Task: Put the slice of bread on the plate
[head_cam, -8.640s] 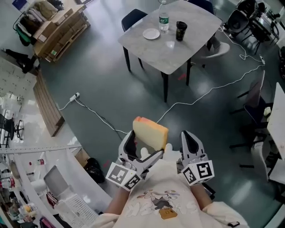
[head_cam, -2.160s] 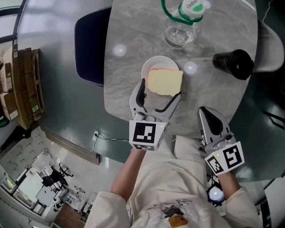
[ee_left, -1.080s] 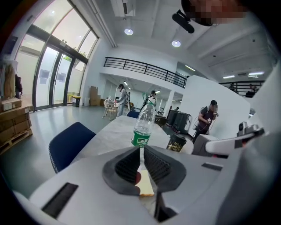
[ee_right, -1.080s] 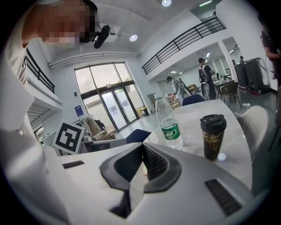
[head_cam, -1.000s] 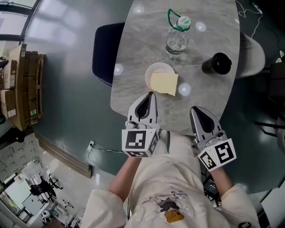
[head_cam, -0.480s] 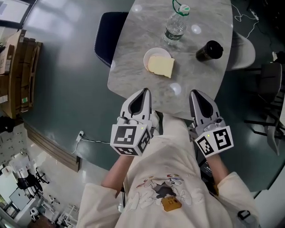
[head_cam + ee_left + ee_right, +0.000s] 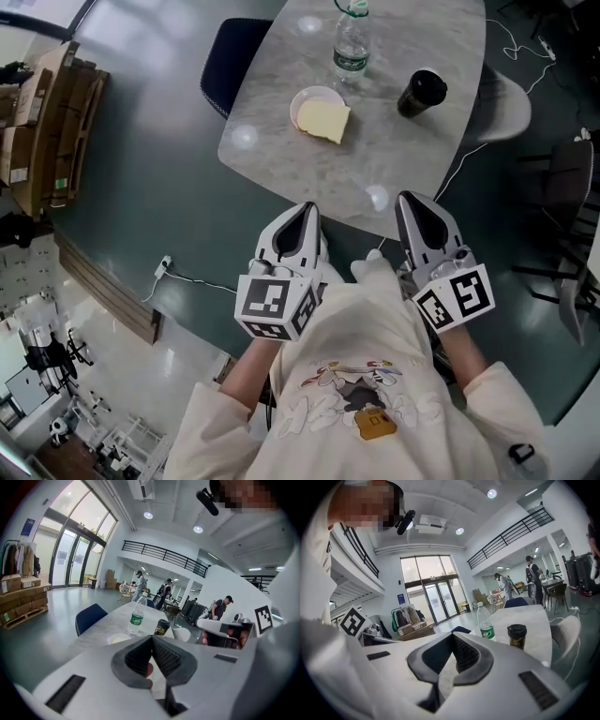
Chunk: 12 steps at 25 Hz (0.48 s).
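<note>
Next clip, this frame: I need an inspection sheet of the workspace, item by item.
Surface: grey stone-pattern table, with light spots reflected on it.
Job's things: slice of bread lies on the white plate, overhanging its near rim.
Clutter: water bottle and dark cup, both upright beyond the plate.
Grippers: left claw and right claw are both shut and empty, short of the table's near edge.
Cables: white cable runs across the floor from a power strip; second cable lies right of the table.
Surroundings: blue chair, white chair, stacked boxes at left.
</note>
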Motion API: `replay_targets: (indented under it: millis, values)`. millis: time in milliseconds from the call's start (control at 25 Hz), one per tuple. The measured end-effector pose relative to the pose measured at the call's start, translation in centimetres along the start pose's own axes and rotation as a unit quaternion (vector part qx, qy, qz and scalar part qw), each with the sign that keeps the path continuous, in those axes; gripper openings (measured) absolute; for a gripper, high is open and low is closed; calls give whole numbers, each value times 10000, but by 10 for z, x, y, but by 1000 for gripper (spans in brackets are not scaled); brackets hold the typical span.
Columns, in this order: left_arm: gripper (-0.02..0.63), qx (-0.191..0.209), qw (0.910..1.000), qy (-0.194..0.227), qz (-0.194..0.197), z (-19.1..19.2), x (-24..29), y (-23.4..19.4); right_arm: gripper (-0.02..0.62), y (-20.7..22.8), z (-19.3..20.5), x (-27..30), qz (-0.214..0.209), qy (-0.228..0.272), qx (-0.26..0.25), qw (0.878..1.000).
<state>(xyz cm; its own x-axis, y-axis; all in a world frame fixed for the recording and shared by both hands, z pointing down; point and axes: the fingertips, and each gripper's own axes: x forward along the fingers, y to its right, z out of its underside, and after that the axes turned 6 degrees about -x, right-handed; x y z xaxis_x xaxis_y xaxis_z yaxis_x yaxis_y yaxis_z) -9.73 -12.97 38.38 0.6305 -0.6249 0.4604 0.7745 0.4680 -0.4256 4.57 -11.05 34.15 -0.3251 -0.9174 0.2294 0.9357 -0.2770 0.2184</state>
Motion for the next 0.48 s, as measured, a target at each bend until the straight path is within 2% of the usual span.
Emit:
replay_targets:
  millis: [120,280,480]
  values:
    - [11,-89,9999,-58,-64,35,-17,32,5,17,12,-47,-26,25,208,9998]
    - [11,111,9999,-93,-94,57,-22,77,5,49,31,-86,-119,-18,1218,9925]
    - [11,318,9993,0,-199,97,-43,127,5,57,59,-133,-352,57,1346,9903]
